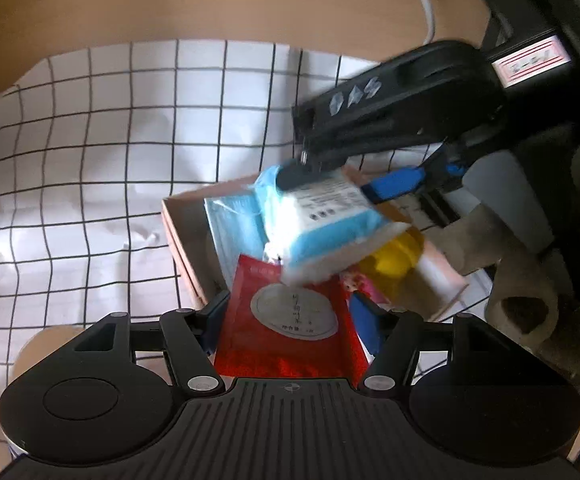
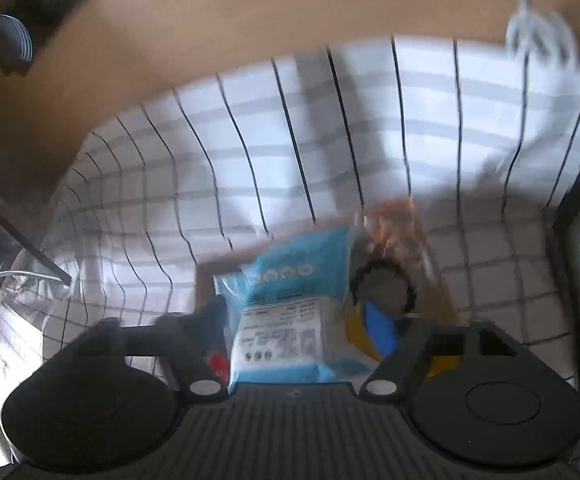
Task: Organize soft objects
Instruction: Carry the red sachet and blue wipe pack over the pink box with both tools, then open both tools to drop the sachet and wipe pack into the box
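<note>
Two sets of fingers spread, gripping nothing, red packet [image 1: 290, 320] and blue pack [image 2: 285, 320] between.

Glossy red foil pouch [image 1: 290, 320]; seemingly cardboard box [image 1: 181, 236]; checked cloth [image 1: 89, 160].

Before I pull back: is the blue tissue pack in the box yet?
In: the blue tissue pack lies tilted atop other items inside the cardboard box.

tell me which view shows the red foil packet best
The left wrist view: the flat red foil packet with a white oval label fills the space between the left tongs, sharp and nearly whole. The right wrist view shows only a blurred red sliver beside the blue tissue pack.
</note>
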Demonstrator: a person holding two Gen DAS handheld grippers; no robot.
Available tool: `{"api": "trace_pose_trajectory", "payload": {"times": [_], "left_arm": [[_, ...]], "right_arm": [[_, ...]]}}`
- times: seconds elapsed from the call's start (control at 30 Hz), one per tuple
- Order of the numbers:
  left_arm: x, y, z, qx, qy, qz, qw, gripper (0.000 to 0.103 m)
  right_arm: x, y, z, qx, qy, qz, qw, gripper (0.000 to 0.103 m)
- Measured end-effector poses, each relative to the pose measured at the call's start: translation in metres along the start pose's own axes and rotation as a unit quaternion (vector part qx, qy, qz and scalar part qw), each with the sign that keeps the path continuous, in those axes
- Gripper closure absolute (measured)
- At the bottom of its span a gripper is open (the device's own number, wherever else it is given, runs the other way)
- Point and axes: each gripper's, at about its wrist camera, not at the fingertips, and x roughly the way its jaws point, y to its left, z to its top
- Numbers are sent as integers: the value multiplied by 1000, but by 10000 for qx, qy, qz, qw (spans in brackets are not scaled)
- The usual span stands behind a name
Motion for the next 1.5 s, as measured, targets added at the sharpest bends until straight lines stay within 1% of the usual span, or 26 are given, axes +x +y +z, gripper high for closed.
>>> {"api": "trace_pose_trajectory", "payload": {"times": [0.07, 0.17, 0.2, 0.23, 0.27, 0.3, 0.37, 0.4, 0.43, 0.5, 0.6, 0.67, 0.7, 0.77, 0.8, 0.83, 0.87, 0.93, 1.0, 1.07, 1.13, 1.23, 1.27, 1.33, 1.4, 1.5], "left_arm": [[-9, -1, 1, -20, -108, -69, 9999, 34], [-15, 1, 2, -58, -225, -165, 9996, 34], [-17, 2, 0, -80, -256, -214, 9994, 34], [-21, 2, -1, -102, -275, -273, 9992, 34], [-24, 2, -3, -121, -283, -357, 9989, 34], [-25, 3, -5, -128, -268, -439, 9986, 34], [-18, 4, -6, -183, -221, -549, 9981, 34], [-11, 5, -5, -231, -216, -632, 9975, 35], [-3, 7, -5, -300, -223, -722, 9967, 35], [15, 12, -3, -530, -207, -873, 9946, 35], [35, 18, 5, -903, -258, -939, 9911, 34], [47, 15, 15, -947, -117, -756, 9926, 34], [57, 15, 19, -917, 62, -628, 9938, 35], [74, 13, 25, -846, 489, -409, 9944, 36], [75, 11, 29, -805, 558, -312, 9947, 35], [73, 10, 31, -898, 653, -302, 9934, 36], [69, 12, 33, -1069, 666, -347, 9914, 37], [59, 17, 34, -1308, 511, -366, 9894, 37], [44, 12, 33, -1212, 454, -303, 9911, 37], [26, 4, 32, -1035, 339, -125, 9940, 37], [8, -1, 26, -1036, 17, 22, 9946, 37], [-32, -16, -5, -1160, -715, 254, 9903, 37], [-47, -24, -23, -1168, -986, 395, 9875, 37], [-66, -36, -54, -1189, -1268, 726, 9821, 37], [-74, -43, -92, -1240, -1269, 1085, 9781, 37], [-70, -47, -137, -1457, -973, 1479, 9734, 37]], "right_arm": [[-18, 10, 2, -124, -235, -125, 9996, 22], [-29, 20, 4, -148, -287, -176, 9993, 23], [-28, 21, 5, -109, -233, -151, 9996, 28], [-23, 22, 5, -34, -134, -113, 9998, 43], [-16, 21, 6, 57, 18, -110, 9999, 51], [-6, 20, 7, 144, 185, -161, 9996, 56], [11, 13, 7, 422, 459, -445, 9971, 57], [8, 10, 4, 547, 438, -561, 9960, 57], [-1, 10, 1, 605, 351, -640, 9955, 56], [-31, 21, -11, 414, 0, -811, 9958, 55], [-76, 37, -34, 6, -479, -1144, 9923, 42], [-98, 39, -44, -86, -700, -1332, 9886, 36], [-106, 38, -48, -90, -784, -1358, 9876, 32], [-120, 32, -60, -51, -885, -1295, 9876, 28], [-125, 29, -67, -59, -900, -1234, 9882, 25], [-127, 25, -74, -104, -910, -1174, 9888, 24], [-129, 23, -83, -210, -938, -1106, 9892, 24], [-130, 19, -102, -454, -1032, -1082, 9877, 24], [-131, 14, -125, -753, -1129, -1057, 9851, 23], [-129, 7, -147, -1038, -1220, -971, 9823, 20], [-124, 1, -167, -1252, -1239, -838, 9808, 17], [-105, -10, -189, -1500, -1046, -572, 9815, 16], [-97, -13, -195, -1540, -903, -475, 9828, 16], [-80, -20, -204, -1578, -627, -294, 9850, 16], [-65, -23, -209, -1610, -375, -130, 9861, 16], [-45, -25, -216, -1591, -42, 166, 9871, 16]]}}
